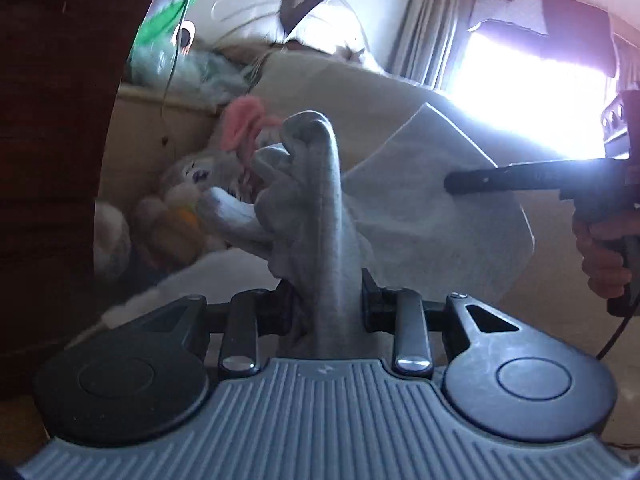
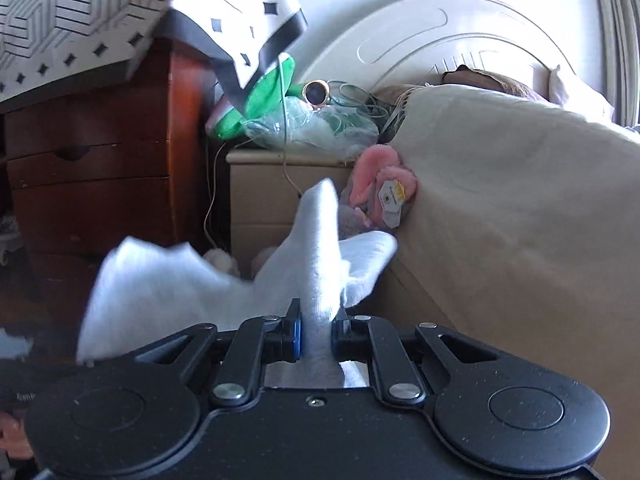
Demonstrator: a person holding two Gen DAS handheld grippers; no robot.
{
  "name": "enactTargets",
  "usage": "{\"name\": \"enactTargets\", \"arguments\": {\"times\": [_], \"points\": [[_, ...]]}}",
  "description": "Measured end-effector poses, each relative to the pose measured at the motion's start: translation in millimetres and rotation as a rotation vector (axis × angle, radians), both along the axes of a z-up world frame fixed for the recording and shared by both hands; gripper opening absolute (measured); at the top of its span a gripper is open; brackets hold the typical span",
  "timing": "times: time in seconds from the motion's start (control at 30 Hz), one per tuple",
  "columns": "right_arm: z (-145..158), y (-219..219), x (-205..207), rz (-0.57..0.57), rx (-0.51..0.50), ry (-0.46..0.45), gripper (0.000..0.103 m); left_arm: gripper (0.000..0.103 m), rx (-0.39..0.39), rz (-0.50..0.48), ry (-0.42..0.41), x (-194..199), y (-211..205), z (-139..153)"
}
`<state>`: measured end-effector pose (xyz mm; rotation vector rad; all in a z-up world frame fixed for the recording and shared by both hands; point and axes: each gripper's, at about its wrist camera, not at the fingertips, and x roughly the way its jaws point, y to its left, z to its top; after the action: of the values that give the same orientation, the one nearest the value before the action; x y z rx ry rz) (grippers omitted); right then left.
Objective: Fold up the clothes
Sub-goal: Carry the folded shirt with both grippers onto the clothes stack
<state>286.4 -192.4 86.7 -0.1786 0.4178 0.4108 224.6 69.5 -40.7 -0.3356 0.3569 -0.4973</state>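
Both tools pinch one pale grey knit garment (image 1: 420, 208) held aloft beside the cream-blanketed bed (image 2: 520, 208), left gripper (image 1: 326, 300) and right gripper (image 2: 316, 328) each clamped on bunched cloth, so a thin fold could slip free and drop it

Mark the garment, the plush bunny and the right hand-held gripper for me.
garment (image 1: 432, 208), left wrist view, flat panel.
plush bunny (image 1: 200, 172), left wrist view, its face.
right hand-held gripper (image 2: 316, 334), right wrist view, between fingertips clamping cloth.
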Motion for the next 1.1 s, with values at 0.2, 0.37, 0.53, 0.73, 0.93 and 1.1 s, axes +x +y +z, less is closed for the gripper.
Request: {"name": "enactTargets", "arguments": {"times": [0.2, 0.37, 0.53, 0.73, 0.93, 1.1], "points": [[-61.0, -43.2, 30.4, -0.424, 0.232, 0.137, 0.031, 0.031, -0.135, -0.015, 0.145, 33.2, 16.7, -39.9], [-90.0, -106.3, -22.4, -0.596, 0.649, 0.353, 0.059, 0.031, -0.152, -0.001, 0.161, 33.6, 19.8, -31.4], [-144.1, -133.5, -61.3, -0.584, 1.121, 0.478, 0.060, 0.031, -0.183, -0.004, 0.190, 32.6, 21.7, -32.2], [-144.5, -93.2, -60.7, -0.470, 1.124, 0.406, 0.060, 0.031, -0.134, 0.000, 0.197, 31.9, 17.9, -30.0], [-147.7, -73.9, -54.7, -0.450, 1.019, 0.410, 0.053, 0.031, -0.165, -0.006, 0.197, 30.2, 22.2, -32.3], [-89.0, -46.5, -18.4, -0.271, 0.588, 0.166, 0.018, 0.031, -0.166, 0.001, 0.089, 20.6, 17.8, -25.7]]}}
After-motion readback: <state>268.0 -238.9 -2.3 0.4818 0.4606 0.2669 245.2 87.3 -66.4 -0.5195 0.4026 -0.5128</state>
